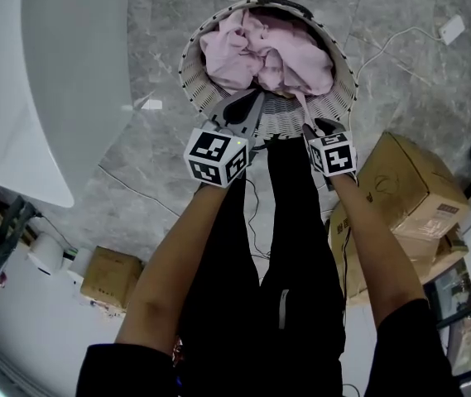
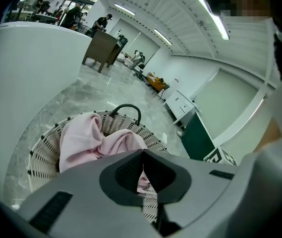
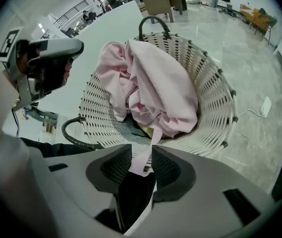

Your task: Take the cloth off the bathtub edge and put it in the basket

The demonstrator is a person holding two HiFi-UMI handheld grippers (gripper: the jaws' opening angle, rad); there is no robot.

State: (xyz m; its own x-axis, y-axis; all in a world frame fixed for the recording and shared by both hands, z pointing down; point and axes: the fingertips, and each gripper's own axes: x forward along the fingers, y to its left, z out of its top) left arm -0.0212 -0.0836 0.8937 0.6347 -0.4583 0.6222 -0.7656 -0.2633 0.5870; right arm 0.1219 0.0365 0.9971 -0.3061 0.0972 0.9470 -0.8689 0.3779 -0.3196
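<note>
Pink cloth (image 1: 260, 52) in wicker basket (image 1: 189, 77): likely soft, light, limp; pinch bunched fold. Left gripper (image 2: 143, 153) clamped shut, empty, at basket rim. Right gripper (image 3: 141, 151) jaws apart, loose cloth strip between.

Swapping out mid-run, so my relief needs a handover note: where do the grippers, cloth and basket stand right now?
Left gripper: shut, empty, near the basket.
Right gripper: open; a tail of the pink cloth lies between its jaws, apparently unpinched.
Cloth: piled in the basket, tail over the near rim; none on the visible bathtub edge.
Done: cloth off tub, in basket.
Left: probably tuck the tail in.
</note>
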